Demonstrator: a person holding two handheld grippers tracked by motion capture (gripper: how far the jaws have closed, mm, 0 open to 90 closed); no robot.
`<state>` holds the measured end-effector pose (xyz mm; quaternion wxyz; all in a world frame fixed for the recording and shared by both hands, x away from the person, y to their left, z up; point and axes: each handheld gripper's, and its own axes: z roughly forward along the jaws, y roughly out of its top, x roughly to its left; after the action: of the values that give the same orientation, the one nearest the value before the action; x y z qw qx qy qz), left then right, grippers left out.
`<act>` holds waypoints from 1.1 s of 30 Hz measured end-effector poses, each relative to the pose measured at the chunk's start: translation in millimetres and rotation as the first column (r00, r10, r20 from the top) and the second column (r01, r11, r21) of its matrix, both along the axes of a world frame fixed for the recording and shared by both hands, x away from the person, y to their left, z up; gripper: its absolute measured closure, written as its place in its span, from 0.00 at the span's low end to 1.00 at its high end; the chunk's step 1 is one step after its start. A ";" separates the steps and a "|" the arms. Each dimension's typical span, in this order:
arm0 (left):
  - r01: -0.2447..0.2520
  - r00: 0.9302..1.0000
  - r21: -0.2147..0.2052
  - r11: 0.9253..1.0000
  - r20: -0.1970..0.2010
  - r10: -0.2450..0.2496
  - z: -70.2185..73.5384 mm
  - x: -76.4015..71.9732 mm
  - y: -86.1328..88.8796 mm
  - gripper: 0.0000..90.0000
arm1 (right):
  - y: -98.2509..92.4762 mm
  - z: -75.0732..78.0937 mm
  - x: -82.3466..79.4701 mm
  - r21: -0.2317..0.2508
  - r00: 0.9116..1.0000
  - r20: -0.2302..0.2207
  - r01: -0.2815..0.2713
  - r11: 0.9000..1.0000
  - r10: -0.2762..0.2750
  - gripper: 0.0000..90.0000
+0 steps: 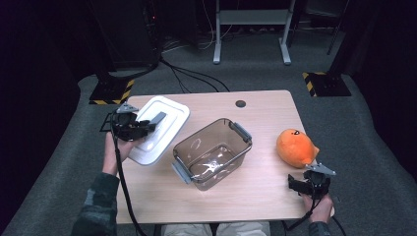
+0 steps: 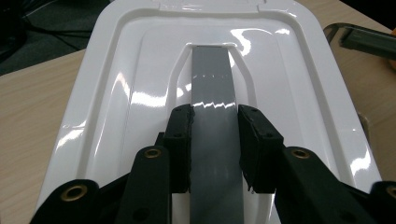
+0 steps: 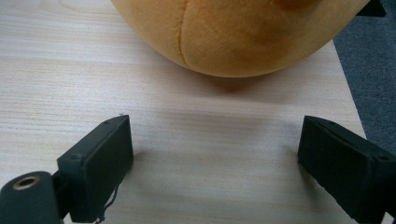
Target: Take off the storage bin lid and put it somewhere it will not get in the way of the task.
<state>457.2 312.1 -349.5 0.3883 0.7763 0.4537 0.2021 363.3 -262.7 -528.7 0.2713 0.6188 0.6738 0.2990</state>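
Observation:
A white box lid (image 1: pixel 160 129) with a grey handle (image 2: pixel 213 84) down its middle lies tilted at the table's left. My left gripper (image 1: pixel 147 127) is shut on that grey handle; its jaws press both sides of the handle in the left gripper view (image 2: pixel 215 140). A clear brownish plastic box (image 1: pixel 213 152) with grey latches stands open in the middle of the table. An orange plush toy (image 1: pixel 296 147) rests at the right (image 3: pixel 233 32). Just in front of the toy, my right gripper (image 1: pixel 309 183) hovers over bare wood, open with nothing between its jaws (image 3: pixel 215 163).
The wooden table (image 1: pixel 255 196) has a round cable hole (image 1: pixel 240 103) near its far edge. Grey carpet surrounds it, with cables, a white desk frame (image 1: pixel 251 24) and yellow-black striped stand bases (image 1: pixel 322 83) beyond.

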 end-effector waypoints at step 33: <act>-0.151 0.980 -0.008 0.989 -0.133 0.148 -65.3 24.9 45.7 0.74 | 0.1 0.0 0.0 0.001 1.000 0.000 -0.001 1.000 0.001 0.11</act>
<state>482.1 357.8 -414.7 0.3480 0.7481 0.5372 0.1749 363.3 -262.6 -528.7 0.2711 0.6187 0.6739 0.2993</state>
